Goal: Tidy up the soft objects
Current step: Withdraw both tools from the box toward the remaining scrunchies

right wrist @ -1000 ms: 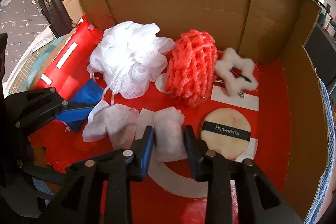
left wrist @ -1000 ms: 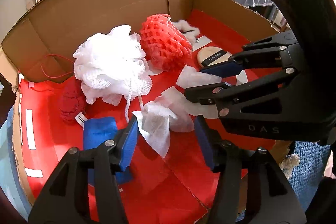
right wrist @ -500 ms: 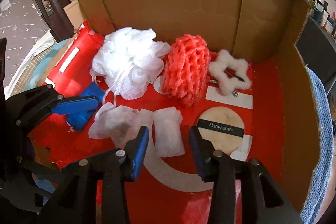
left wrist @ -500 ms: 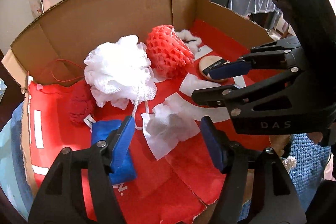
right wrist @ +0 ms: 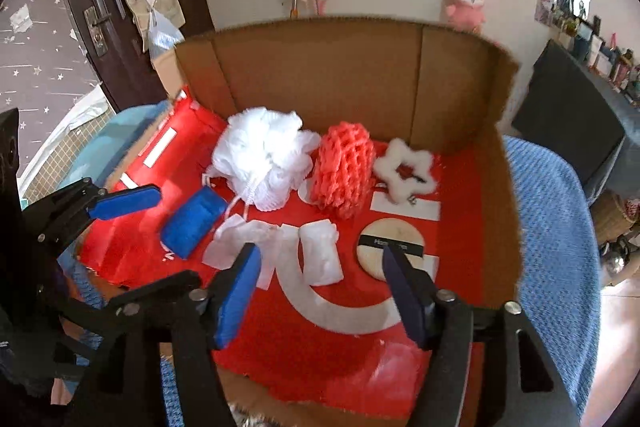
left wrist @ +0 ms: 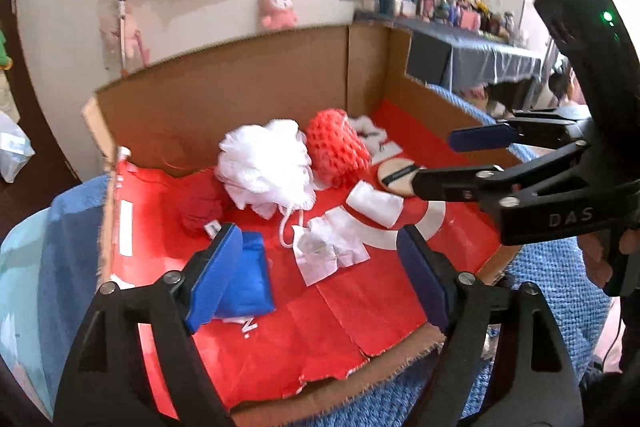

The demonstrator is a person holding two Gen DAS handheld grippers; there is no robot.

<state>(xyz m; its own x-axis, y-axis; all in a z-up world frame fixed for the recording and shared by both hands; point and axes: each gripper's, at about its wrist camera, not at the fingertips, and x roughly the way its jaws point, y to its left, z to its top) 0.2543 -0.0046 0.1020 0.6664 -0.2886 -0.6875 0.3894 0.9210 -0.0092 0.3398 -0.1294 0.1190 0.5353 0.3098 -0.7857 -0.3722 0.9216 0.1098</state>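
A cardboard box (right wrist: pixel 496 227) with a red floor holds soft things: a white mesh pouf (right wrist: pixel 260 159), a coral net sponge (right wrist: pixel 344 171), a white fluffy star (right wrist: pixel 404 171), a round beige powder puff (right wrist: pixel 390 249), a blue sponge (right wrist: pixel 192 223), a dark red knit ball (left wrist: pixel 198 205) and two white cotton pads (right wrist: pixel 320 257) (right wrist: pixel 240 243). My left gripper (left wrist: pixel 320 279) is open and empty above the box's front edge. My right gripper (right wrist: pixel 320 291) is open and empty, raised over the front; it also shows in the left wrist view (left wrist: pixel 452 163).
The box rests on a blue knitted cloth (right wrist: pixel 560 227). Its back wall (right wrist: pixel 320 75) and right wall stand tall; the front edge (left wrist: pixel 360 375) is low and torn. A door (right wrist: pixel 100 7) is at the left and a dark shelf (right wrist: pixel 572 119) at the right.
Both grippers have pulled back and up from the box floor. The right gripper let go of the cotton pad and opened wide. The left gripper opened wider too.
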